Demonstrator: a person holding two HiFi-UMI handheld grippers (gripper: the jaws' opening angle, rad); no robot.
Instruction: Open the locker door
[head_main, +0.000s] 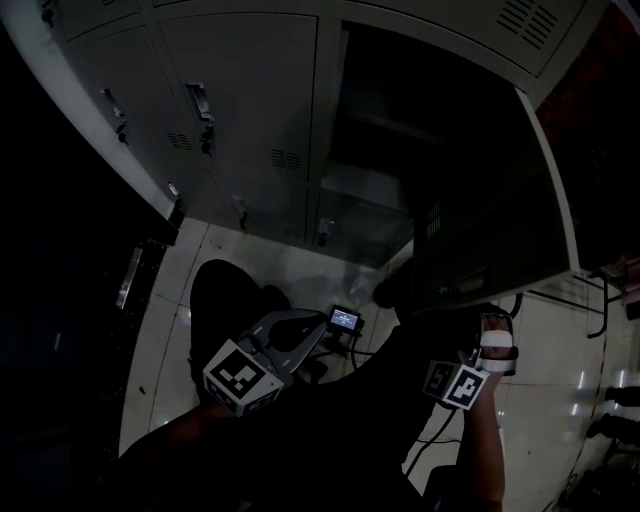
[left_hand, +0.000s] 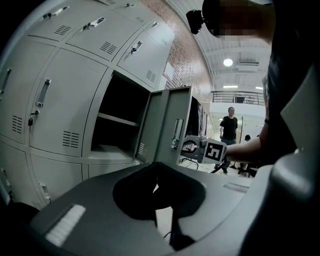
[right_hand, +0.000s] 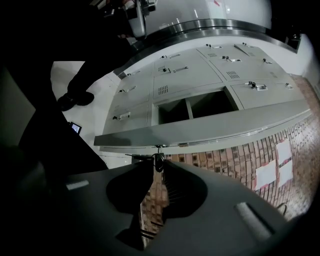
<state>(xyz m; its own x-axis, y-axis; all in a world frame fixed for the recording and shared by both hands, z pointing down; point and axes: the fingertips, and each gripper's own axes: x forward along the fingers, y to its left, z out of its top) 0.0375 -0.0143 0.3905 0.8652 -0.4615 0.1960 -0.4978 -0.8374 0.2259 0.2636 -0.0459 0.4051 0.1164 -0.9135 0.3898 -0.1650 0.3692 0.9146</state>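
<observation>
The grey locker door (head_main: 548, 170) (left_hand: 167, 125) stands swung out from its dark compartment (head_main: 400, 150) (left_hand: 117, 120) (right_hand: 192, 107). In the right gripper view I see the door edge-on (right_hand: 200, 131), with a small key and ring (right_hand: 158, 159) hanging from it. My right gripper (right_hand: 158, 163) (head_main: 492, 325) (left_hand: 189, 146) is shut on that key at the door's handle side. The left gripper (left_hand: 154, 167) (head_main: 325, 345) hangs low in front of the lockers, well apart from the door. Its tips meet with nothing between them.
Closed grey lockers with handles (head_main: 200, 100) (left_hand: 42, 92) surround the open one. A brick wall (left_hand: 182, 55) runs behind the door. A person (left_hand: 229, 127) stands far off in the hall. Cables and a small lit screen (head_main: 345, 320) lie on the pale tiled floor (head_main: 165, 340).
</observation>
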